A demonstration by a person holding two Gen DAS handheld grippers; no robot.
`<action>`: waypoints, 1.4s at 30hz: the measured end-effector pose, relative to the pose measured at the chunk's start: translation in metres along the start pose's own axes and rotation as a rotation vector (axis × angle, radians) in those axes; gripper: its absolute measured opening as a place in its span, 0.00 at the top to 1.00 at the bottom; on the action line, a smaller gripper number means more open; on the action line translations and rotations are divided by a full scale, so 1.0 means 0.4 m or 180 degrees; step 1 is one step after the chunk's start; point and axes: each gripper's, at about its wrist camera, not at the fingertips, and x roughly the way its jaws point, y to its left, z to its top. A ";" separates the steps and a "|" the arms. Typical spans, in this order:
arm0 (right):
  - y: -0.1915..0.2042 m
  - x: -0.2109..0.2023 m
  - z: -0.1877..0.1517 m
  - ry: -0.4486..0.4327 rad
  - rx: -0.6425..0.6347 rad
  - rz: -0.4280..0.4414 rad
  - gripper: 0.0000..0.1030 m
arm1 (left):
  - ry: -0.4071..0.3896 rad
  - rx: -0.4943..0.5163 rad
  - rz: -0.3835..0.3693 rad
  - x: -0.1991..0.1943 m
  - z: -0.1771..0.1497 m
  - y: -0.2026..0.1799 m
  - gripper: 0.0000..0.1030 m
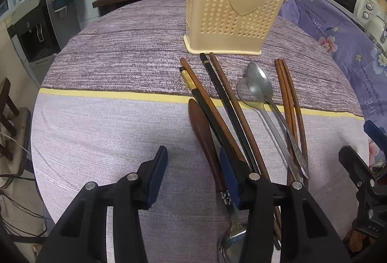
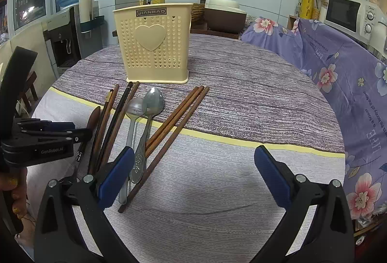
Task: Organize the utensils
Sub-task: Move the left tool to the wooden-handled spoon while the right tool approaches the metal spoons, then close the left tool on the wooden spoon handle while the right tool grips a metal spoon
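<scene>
Both pairs of jaws stand apart and grip nothing. At the lower centre of the left wrist view, the left gripper (image 1: 193,176) has a moderate gap; its right pad is just beside the wooden-handled spoon (image 1: 205,142), but I cannot tell if it touches. At the bottom of the right wrist view, the right gripper (image 2: 194,178) is wide open over bare tablecloth (image 2: 217,202). Chopsticks (image 2: 169,125) and two metal spoons (image 2: 145,108) lie left of centre — below the cream utensil holder (image 2: 152,45), upright in the upper left.
</scene>
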 end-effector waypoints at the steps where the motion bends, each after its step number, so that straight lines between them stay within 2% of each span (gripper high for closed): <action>1: 0.000 -0.001 0.000 -0.0004 -0.0005 -0.0007 0.05 | 0.0006 0.0006 0.0022 0.001 0.003 -0.003 0.58; 4: -0.002 0.000 0.004 -0.0009 -0.0016 -0.0010 0.05 | 0.0024 0.0061 0.0084 0.010 0.014 -0.012 0.62; 8: 0.000 0.013 0.015 0.0031 -0.0007 0.0050 0.05 | 0.0022 0.0172 0.0159 0.024 0.032 -0.012 0.78; 11: 0.005 0.031 0.037 0.0066 -0.0026 0.0181 0.05 | 0.0023 0.0183 0.0147 0.033 0.047 0.010 0.78; 14: 0.020 0.060 0.069 0.0137 -0.0070 0.0427 0.05 | 0.0030 0.0169 0.0115 0.039 0.061 0.034 0.79; 19: 0.062 0.118 0.111 0.0283 -0.0111 0.0781 0.16 | 0.0026 0.0181 0.0124 0.043 0.071 0.058 0.80; 22: 0.109 0.163 0.121 0.0449 -0.0285 0.0952 0.23 | 0.0001 0.0177 0.0097 0.042 0.067 0.063 0.80; 23: 0.122 0.176 0.122 0.0499 -0.0342 0.0974 0.30 | -0.0010 0.0186 0.0101 0.041 0.064 0.062 0.80; 25: 0.141 0.209 0.128 0.0598 -0.0398 0.0906 0.38 | -0.0013 0.0197 0.0105 0.040 0.063 0.061 0.80; 28: 0.153 0.241 0.135 0.0678 -0.0379 0.0871 0.42 | -0.0013 0.0182 0.0073 0.040 0.062 0.068 0.80; 37: 0.201 0.282 0.149 0.0784 -0.0404 0.0588 0.45 | -0.0015 0.0188 0.0061 0.040 0.062 0.072 0.80; 42: 0.206 0.303 0.157 0.0849 -0.0342 0.0573 0.49 | 0.0013 0.0102 0.0007 0.042 0.070 0.080 0.78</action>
